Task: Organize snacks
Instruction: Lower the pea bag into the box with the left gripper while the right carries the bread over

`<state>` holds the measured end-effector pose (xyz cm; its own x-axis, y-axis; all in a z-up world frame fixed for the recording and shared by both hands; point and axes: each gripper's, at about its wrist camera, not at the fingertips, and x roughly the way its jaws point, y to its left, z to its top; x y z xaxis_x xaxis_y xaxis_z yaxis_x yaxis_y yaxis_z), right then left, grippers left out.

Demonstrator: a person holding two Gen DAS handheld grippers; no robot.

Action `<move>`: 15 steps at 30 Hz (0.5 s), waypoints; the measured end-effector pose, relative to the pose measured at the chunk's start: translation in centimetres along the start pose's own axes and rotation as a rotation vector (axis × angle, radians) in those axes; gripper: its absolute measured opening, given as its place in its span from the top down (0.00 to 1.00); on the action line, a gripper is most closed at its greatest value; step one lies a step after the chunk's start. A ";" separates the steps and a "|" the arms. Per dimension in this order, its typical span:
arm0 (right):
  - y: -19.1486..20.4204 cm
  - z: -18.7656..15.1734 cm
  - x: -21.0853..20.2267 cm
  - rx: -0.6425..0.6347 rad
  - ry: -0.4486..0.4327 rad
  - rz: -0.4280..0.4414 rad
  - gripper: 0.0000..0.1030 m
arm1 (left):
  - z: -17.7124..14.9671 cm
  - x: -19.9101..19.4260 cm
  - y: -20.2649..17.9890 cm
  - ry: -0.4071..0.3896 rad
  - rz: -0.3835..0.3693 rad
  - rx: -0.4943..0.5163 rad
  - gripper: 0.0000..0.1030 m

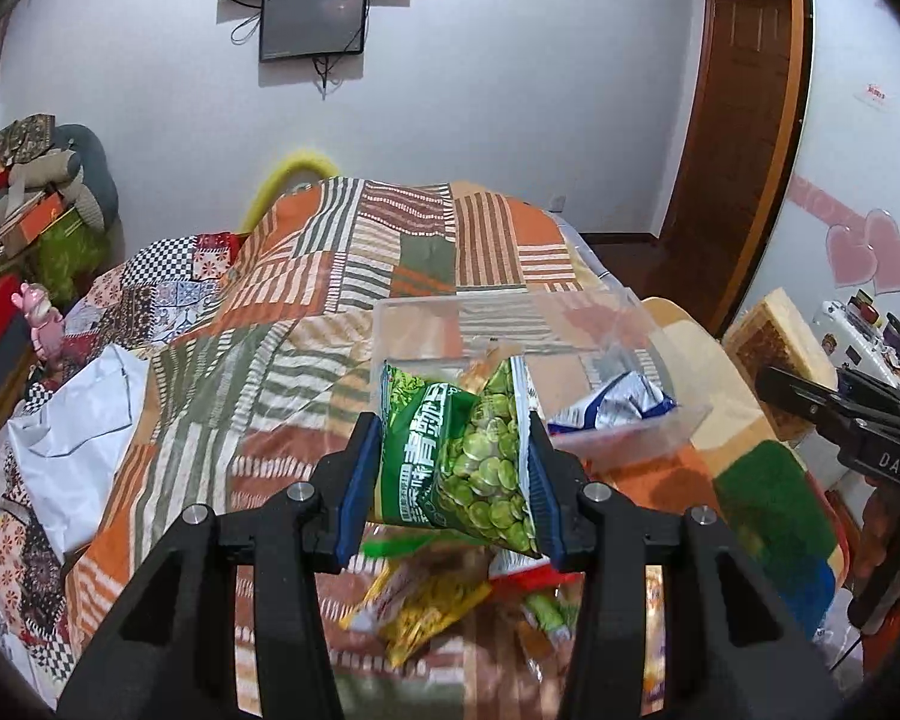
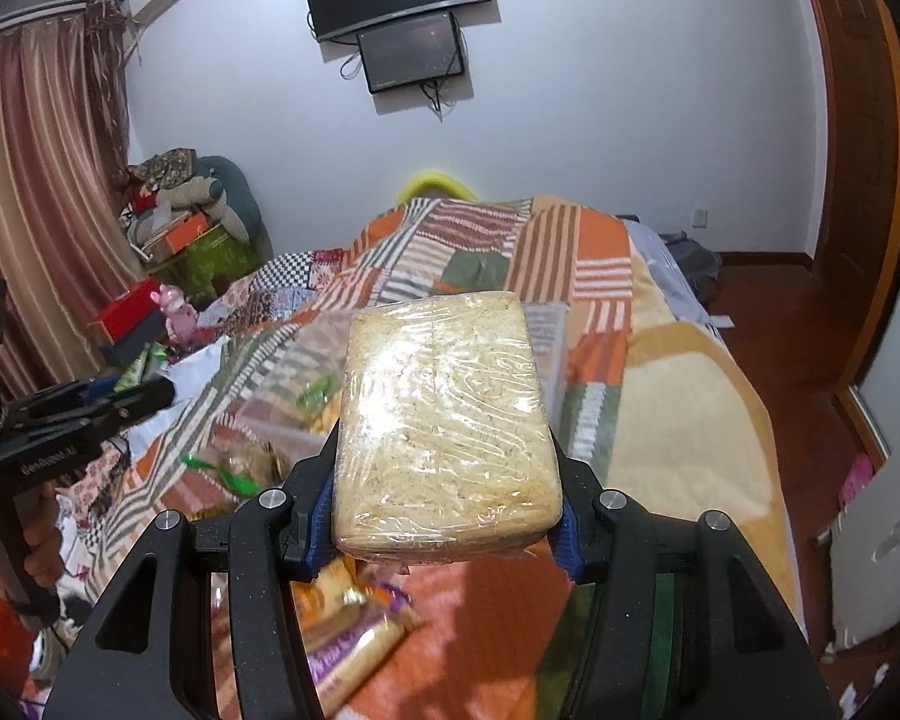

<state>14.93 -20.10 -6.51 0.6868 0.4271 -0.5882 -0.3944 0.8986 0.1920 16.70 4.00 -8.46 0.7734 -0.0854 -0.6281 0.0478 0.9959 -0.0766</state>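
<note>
My left gripper (image 1: 453, 468) is shut on a green bag of broad beans (image 1: 468, 456) and holds it above the bed, just in front of a clear plastic bin (image 1: 414, 312). The bin holds a blue-and-white packet (image 1: 618, 399). My right gripper (image 2: 444, 498) is shut on a clear-wrapped block of dry noodles (image 2: 444, 420), held up above the bed; it also shows at the right of the left wrist view (image 1: 771, 339). Loose snack packets (image 1: 426, 606) lie on the bedspread under the left gripper, and more (image 2: 342, 636) under the right one.
A patchwork bedspread (image 1: 306, 300) covers the bed. A white bag (image 1: 78, 420) lies at its left. Boxes and clutter (image 1: 24, 222) stand by the left wall. A wooden door (image 1: 744, 90) is at the right, and screens (image 1: 312, 24) hang on the wall.
</note>
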 end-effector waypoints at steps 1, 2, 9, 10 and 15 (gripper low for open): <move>0.2 0.3 0.4 -0.005 -0.005 -0.001 0.49 | 0.2 0.3 -0.1 0.002 -0.002 -0.001 0.56; 0.4 0.4 0.6 -0.008 -0.008 0.000 0.49 | 0.5 0.8 -0.1 0.006 -0.006 -0.005 0.56; 0.7 1.5 2.7 -0.009 -0.009 0.019 0.49 | 2.7 3.3 0.2 0.005 -0.006 -0.017 0.56; 0.8 1.7 3.1 -0.008 -0.009 0.021 0.49 | 3.0 3.7 0.3 0.005 -0.004 -0.016 0.56; 0.6 2.6 4.6 -0.008 0.002 0.025 0.49 | 4.4 5.7 0.8 0.015 -0.006 -0.021 0.56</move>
<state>19.44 -17.38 -7.06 0.6756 0.4493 -0.5845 -0.4164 0.8868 0.2005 23.90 4.42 -8.65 0.7638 -0.0923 -0.6388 0.0391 0.9945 -0.0971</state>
